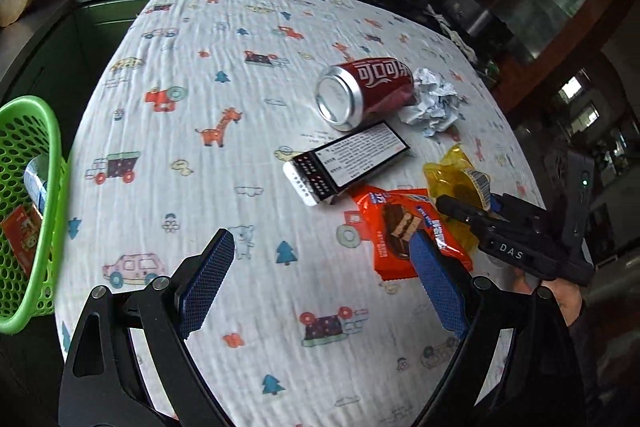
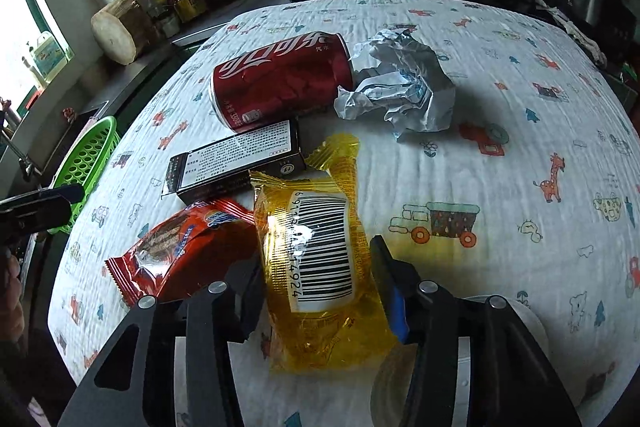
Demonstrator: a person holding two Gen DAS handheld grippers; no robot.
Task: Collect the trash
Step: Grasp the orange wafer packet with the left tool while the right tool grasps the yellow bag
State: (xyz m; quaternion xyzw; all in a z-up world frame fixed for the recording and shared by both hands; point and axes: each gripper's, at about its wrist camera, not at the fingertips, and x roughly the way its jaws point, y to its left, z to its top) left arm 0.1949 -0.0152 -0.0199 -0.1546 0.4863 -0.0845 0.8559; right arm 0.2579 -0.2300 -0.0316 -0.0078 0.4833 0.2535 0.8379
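The yellow wrapper (image 2: 320, 267) lies on the tabletop (image 2: 520, 87), at the near end of the trash cluster, and our right gripper (image 2: 320, 287) straddles it with jaws spread on either side, not yet pinching as far as we can tell. The film looks thin and slick, so a squeeze may crumple it and let it slip out, or pinch the cloth underneath. Its left edge touches the red snack wrapper (image 2: 180, 247), which our left finger could catch and drag along. The black box (image 2: 236, 159) lies just beyond, with the cola can (image 2: 280, 79) behind it; a nudge might set the can rolling toward the crumpled paper (image 2: 400, 87). Our left gripper (image 1: 320, 275) hovers released, holding nothing, and the green basket (image 1: 36, 187) sits well apart at the tabletop's left edge, a long carry.
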